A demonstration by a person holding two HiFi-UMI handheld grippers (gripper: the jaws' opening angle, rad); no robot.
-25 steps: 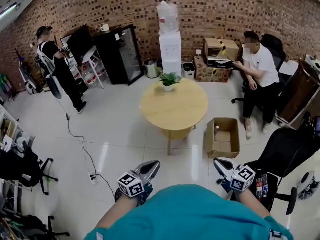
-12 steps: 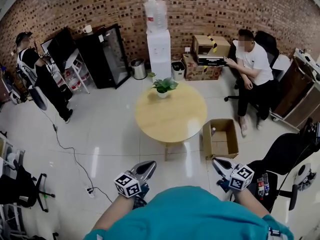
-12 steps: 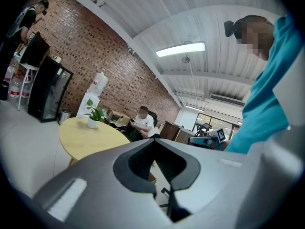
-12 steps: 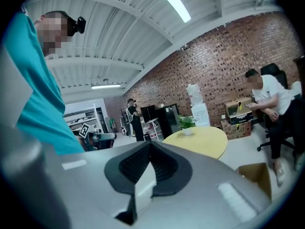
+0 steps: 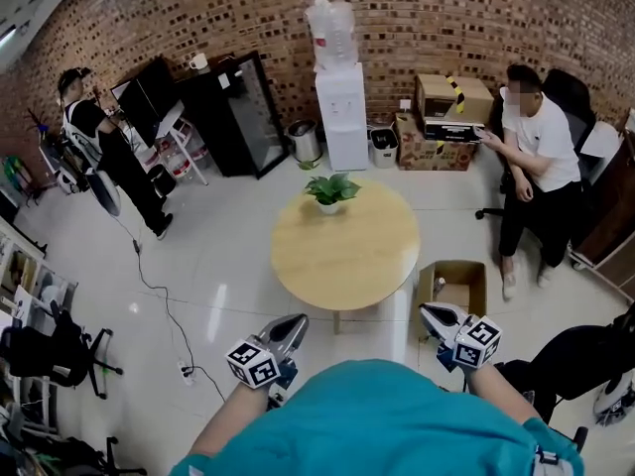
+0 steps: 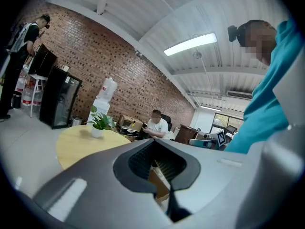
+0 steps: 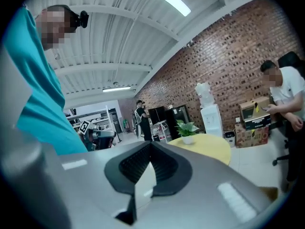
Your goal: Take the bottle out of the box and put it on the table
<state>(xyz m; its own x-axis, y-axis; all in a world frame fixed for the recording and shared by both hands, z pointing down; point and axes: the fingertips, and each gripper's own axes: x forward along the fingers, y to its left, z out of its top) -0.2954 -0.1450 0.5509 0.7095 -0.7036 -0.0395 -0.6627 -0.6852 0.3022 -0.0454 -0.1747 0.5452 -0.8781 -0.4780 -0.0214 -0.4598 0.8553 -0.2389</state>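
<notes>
Brick-walled room; the box is set on the floor by the right edge of the round table, bottle inside; left gripper and right gripper are held closed, empty.

The head camera sits high, looking forward and steeply down past a teal shirt, over the left gripper and right gripper to the round table with its plant farther off. Each gripper camera rides low, close behind its own jaws, facing level across the room. All three views share table, plant and brick wall; each gripper view seems to catch the other gripper at its edge, though small and blurred.
</notes>
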